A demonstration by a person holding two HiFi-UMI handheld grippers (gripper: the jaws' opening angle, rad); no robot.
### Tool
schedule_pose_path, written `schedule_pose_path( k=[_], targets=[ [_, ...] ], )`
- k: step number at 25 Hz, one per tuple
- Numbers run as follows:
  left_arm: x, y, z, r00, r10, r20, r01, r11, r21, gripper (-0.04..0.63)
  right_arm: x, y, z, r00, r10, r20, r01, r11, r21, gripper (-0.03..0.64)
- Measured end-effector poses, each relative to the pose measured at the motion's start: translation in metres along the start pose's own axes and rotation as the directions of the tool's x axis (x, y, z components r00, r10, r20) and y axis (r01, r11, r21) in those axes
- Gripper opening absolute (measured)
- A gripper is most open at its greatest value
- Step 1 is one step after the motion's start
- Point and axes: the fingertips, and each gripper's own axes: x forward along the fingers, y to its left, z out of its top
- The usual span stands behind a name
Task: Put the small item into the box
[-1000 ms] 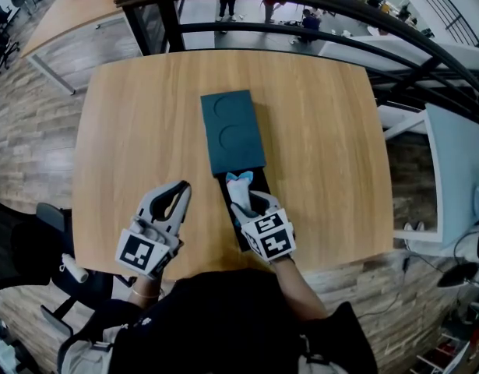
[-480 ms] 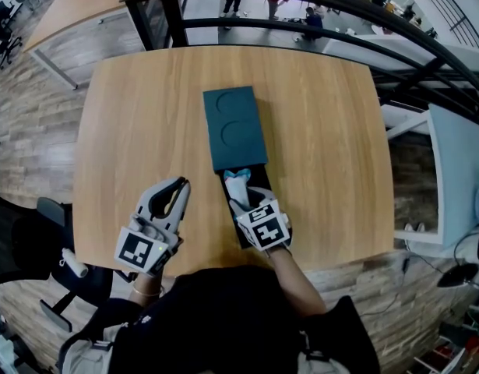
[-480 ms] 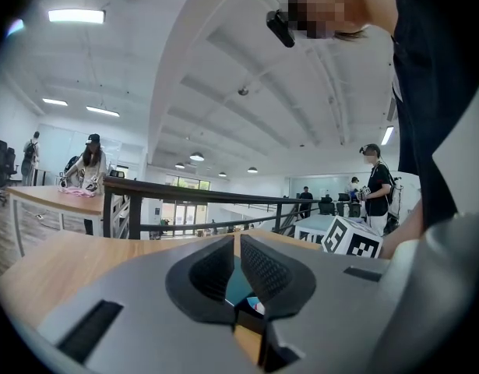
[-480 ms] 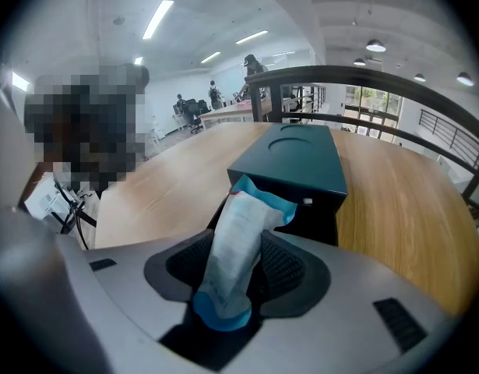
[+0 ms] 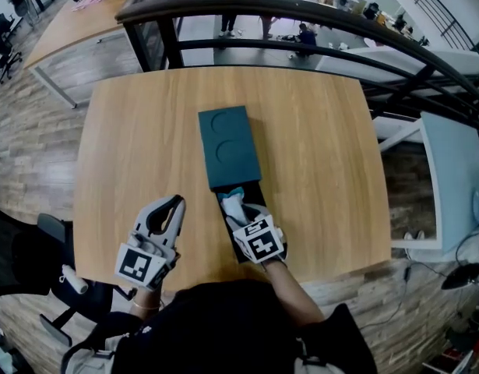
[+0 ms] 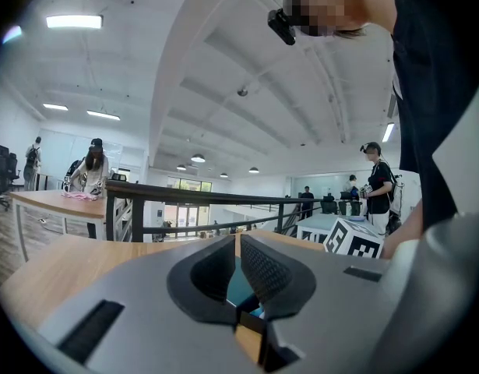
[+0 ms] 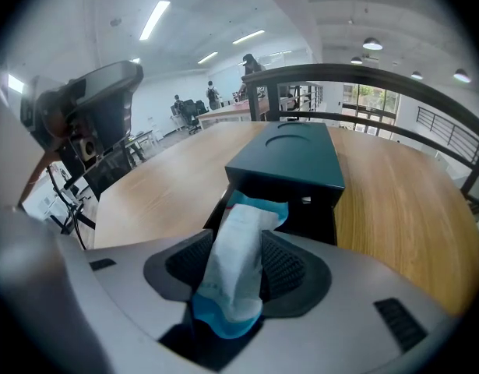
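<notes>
A dark teal box lies in the middle of the wooden table, its lid slid away so the near end is open. My right gripper is shut on a small white and blue packet, held over that open end. In the right gripper view the packet sticks up between the pads, pointing at the box. My left gripper rests on the table left of the box, shut with nothing in it.
A dark metal railing curves round the table's far side. A chair stands at the near left and a white desk at the right. The table's near edge runs just below both grippers.
The head view has shifted a little. My right gripper keeps its hold on the packet over the box's open end and has drawn slightly left. The left gripper has barely moved.
</notes>
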Motion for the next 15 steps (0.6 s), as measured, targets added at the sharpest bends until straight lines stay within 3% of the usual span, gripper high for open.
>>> schedule_pose_path(
  k=[5, 10, 15],
  targets=[
    [-0.001, -0.006, 0.002, 1.000, -0.007, -0.002, 0.007, 1.000, 0.011, 0.027, -0.009, -0.001, 0.005, 0.999, -0.010, 0.033, 0.010, 1.000, 0.008, 0.199],
    [0.000, -0.016, 0.009, 1.000, -0.023, -0.004, 0.024, 0.999, 0.024, 0.027, -0.038, -0.004, 0.030, 0.989, -0.041, 0.144, 0.039, 0.999, 0.013, 0.193],
    [-0.001, -0.028, 0.015, 0.999, -0.042, 0.003, 0.042, 0.999, 0.031, 0.026, -0.073, -0.003, 0.054, 0.959, -0.073, 0.272, 0.072, 0.997, 0.013, 0.089]
  ],
)
